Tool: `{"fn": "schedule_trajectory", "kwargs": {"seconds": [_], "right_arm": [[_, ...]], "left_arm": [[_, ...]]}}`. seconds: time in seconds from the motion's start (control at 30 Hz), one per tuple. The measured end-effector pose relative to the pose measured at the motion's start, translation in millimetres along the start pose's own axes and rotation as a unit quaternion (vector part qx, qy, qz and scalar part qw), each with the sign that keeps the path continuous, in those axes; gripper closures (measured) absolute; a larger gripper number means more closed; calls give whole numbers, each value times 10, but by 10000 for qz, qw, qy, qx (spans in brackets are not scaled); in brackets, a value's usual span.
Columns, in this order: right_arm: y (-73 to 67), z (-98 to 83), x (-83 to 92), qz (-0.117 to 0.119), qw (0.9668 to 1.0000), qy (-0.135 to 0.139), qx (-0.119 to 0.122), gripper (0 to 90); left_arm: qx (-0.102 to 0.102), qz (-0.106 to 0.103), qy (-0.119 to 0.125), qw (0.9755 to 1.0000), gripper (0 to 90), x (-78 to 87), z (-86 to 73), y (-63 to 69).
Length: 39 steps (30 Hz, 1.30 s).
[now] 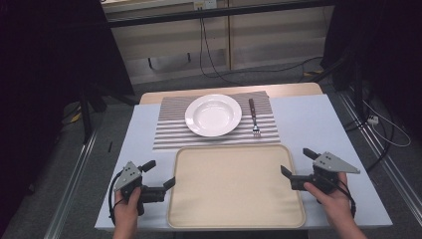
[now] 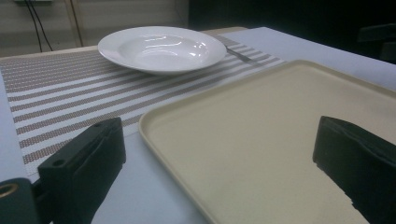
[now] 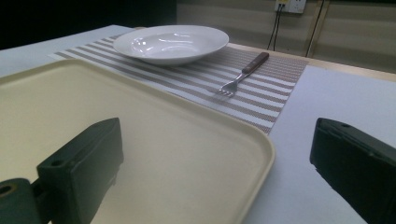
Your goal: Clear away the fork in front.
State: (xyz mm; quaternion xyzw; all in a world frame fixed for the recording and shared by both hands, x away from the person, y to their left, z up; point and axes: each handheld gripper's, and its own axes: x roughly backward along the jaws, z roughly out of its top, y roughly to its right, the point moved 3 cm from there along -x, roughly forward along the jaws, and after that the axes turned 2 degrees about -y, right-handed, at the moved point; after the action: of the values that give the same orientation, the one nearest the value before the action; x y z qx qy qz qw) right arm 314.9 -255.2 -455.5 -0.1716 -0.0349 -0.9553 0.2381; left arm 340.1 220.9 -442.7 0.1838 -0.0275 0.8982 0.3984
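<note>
Grey carpet w/ loose cables surrounds a white-topped table [image 1: 308, 124]. High view: beige rectangular plastic tray [image 1: 236, 186] sits at the near edge, nothing on it. Behind it, brown-and-white striped woven placemat [image 1: 169, 127] carries a round white ceramic plate [image 1: 213, 115] & a wood-handled metal fork [image 1: 254, 117] just right of the plate. Left gripper [image 1: 160, 174] rests by the tray's left rim, right gripper [image 1: 294, 162] by its right rim; both w/ jaws apart, holding nothing.

Left gripper view: jaws wide apart, straddling the tray's [image 2: 261, 121] near-left corner; plate [image 2: 162, 49] beyond on the mat [image 2: 60, 93].

Right gripper view: jaws wide apart across the tray's [image 3: 154, 140] right rim; fork [image 3: 243, 74] & plate [image 3: 171, 43] farther off.
</note>
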Motion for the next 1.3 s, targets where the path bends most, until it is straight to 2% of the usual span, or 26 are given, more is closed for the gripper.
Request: {"fn": "schedule_trajectory", "kwargs": {"seconds": [0.07, 0.17, 0.37, 0.57, 1.3], "right_arm": [[27, 65, -122, -48, 10000, -4, 35, 25], [48, 112, -209, -56, 10000, -5, -15, 26], [146, 273, -463, -186, 9997, -122, -58, 26], [192, 385, -620, -208, 9996, -189, -94, 26], [385, 623, -1162, -388, 9980, -471, -178, 31]], "left_arm": [[67, -18, 60, 10000, 28, 16, 1, -7], [36, -14, 55, 10000, 28, 26, 1, -18], [115, -22, 105, 9999, 27, 31, 2, -31], [115, -102, 87, 9998, 28, 8, 2, -13], [157, -105, 97, 9998, 28, 9, 1, -23]]}}
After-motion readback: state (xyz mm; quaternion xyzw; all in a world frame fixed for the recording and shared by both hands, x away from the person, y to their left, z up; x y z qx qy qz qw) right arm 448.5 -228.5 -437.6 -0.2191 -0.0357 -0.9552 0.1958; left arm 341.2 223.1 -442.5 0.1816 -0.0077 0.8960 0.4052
